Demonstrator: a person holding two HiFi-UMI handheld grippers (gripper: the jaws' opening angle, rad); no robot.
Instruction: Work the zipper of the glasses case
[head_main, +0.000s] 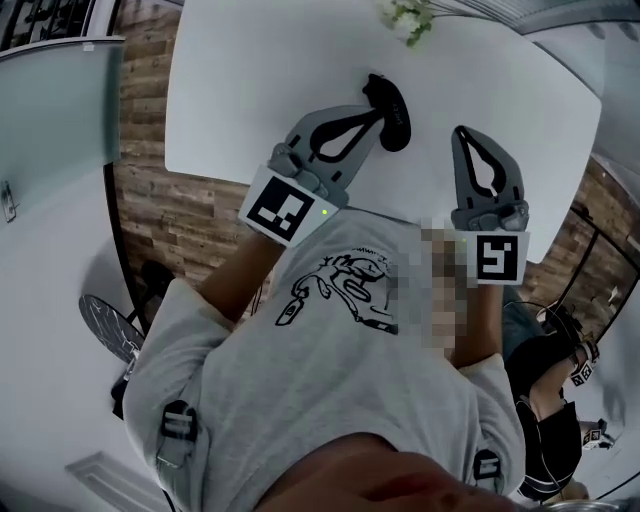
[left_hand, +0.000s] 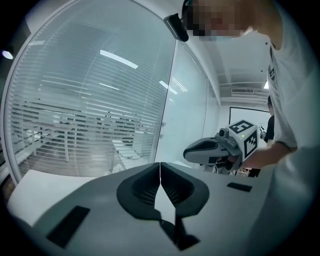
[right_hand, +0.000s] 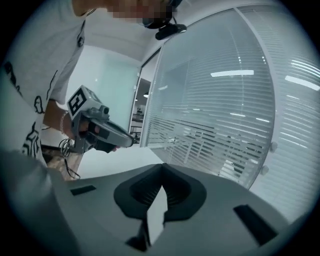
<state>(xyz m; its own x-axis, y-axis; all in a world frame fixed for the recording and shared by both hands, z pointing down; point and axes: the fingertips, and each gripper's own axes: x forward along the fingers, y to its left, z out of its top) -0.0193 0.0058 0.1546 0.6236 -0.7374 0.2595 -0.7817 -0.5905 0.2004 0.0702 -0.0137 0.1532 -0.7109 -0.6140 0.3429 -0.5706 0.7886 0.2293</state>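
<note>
White table (head_main: 230, 90) fills the upper part of the head view, over a wood-plank floor (head_main: 165, 215). The glasses case (head_main: 398, 122), black and oval, lies on the table near its middle. The left tongs (head_main: 378, 116) point up and to the right, and their tip overlaps the left edge of the case. This view does not show whether they touch it. The right tongs (head_main: 461, 131) point straight up, beside the case on its right and clear of it. A small bunch of flowers (head_main: 405, 15) stands at the far table edge. The person wears a grey printed T-shirt (head_main: 330, 350).

Left gripper view: the left tongs (left_hand: 160, 166) are clenched, tips meeting in one thin line, with only a narrow slit behind the tips. Nothing is held between them, and the case does not appear here. The right tongs (left_hand: 192, 151) show beyond them at the right, held in a hand. A glass wall with blinds (left_hand: 100, 110) fills the background.

Right gripper view: the right tongs (right_hand: 162, 167) are likewise clenched tip to tip and hold nothing. The left tongs (right_hand: 125, 140) show at the left, carried by the person's hand. A glass wall with blinds (right_hand: 230, 110) stands behind. The case is not in this view either.
</note>
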